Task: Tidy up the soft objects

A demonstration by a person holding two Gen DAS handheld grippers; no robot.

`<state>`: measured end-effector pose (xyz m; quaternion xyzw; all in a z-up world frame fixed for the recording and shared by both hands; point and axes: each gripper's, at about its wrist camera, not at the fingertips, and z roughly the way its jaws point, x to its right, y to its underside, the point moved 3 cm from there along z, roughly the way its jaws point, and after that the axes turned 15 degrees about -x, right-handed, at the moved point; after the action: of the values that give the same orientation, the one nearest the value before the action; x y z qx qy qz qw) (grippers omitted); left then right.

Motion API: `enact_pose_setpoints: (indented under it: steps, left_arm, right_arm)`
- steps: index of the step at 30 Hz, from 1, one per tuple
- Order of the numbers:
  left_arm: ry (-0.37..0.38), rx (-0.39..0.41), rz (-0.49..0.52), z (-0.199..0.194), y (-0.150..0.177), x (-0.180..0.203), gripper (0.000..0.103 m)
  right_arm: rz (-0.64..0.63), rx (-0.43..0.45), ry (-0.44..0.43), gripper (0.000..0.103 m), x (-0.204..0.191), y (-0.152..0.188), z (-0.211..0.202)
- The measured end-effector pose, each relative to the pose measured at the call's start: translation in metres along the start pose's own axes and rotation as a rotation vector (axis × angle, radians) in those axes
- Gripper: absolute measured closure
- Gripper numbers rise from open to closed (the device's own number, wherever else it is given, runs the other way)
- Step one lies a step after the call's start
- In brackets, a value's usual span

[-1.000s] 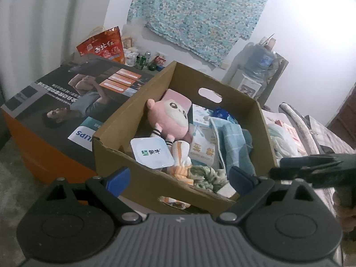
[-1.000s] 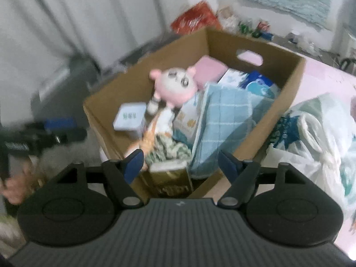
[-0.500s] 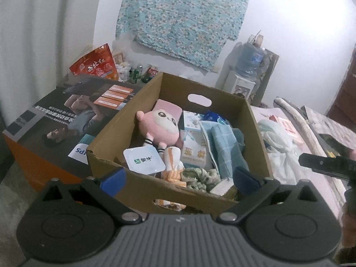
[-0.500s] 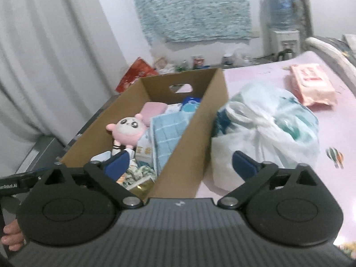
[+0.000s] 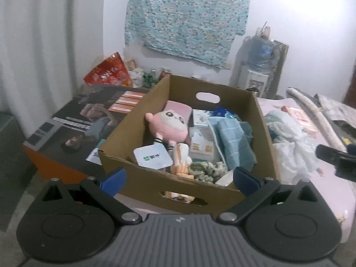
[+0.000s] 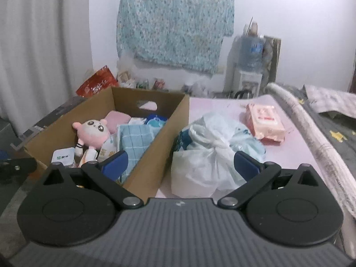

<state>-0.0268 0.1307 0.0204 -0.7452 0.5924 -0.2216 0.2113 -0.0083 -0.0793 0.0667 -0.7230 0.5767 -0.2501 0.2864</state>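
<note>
Both claws stand wide apart and hold nothing, their jaws having just been opening: the left gripper low in its frame before the brown cardboard box, the right gripper low over the white plastic bag. The pink plush doll lies mid-frame inside the box, beside a folded blue checked towel.

A pink plush doll is being propped upright in the cardboard box, a folded blue towel lying beside it.
</note>
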Motion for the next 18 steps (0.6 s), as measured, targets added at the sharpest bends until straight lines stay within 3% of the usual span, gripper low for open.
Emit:
enact_pose_setpoints:
  steps: [6, 18]
  left_arm:
    - [-0.049, -0.02, 0.037, 0.004, 0.001, 0.007, 0.0]
    - [-0.091, 0.008, 0.074, 0.003, 0.002, 0.01, 0.0]
  right_arm:
    - [0.02, -0.004, -0.082, 0.001, -0.007, 0.019, -0.013]
    - [0.159, -0.009, -0.011, 0.001, 0.005, 0.037, -0.01]
